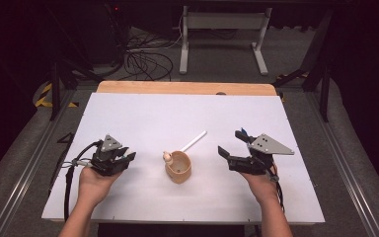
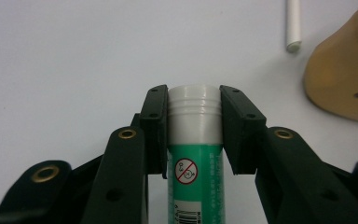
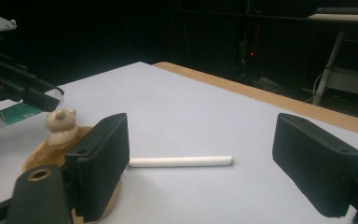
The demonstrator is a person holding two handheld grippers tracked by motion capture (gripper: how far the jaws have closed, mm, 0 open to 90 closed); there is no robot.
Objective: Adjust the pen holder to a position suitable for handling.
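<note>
My left gripper (image 1: 126, 159) is shut on a green glue stick (image 2: 195, 163) with a white cap, held just above the white table at the left. The jaws clamp the stick near its cap in the left gripper view. A tan cup (image 1: 179, 169) with a small bear figure (image 1: 168, 157) on its rim stands at the table's middle. A white stick (image 1: 193, 141) lies flat just behind the cup. My right gripper (image 1: 231, 142) is open and holds nothing, right of the cup. In the right gripper view, the white stick (image 3: 182, 161) lies between and beyond the wide jaws, with the cup (image 3: 42, 151) at the left.
The white board (image 1: 143, 113) covers a wooden table whose far edge (image 1: 187, 88) shows. Beyond it on the floor are cables (image 1: 145, 61) and a white table frame (image 1: 222, 34). Cables trail from both grippers toward the near edge.
</note>
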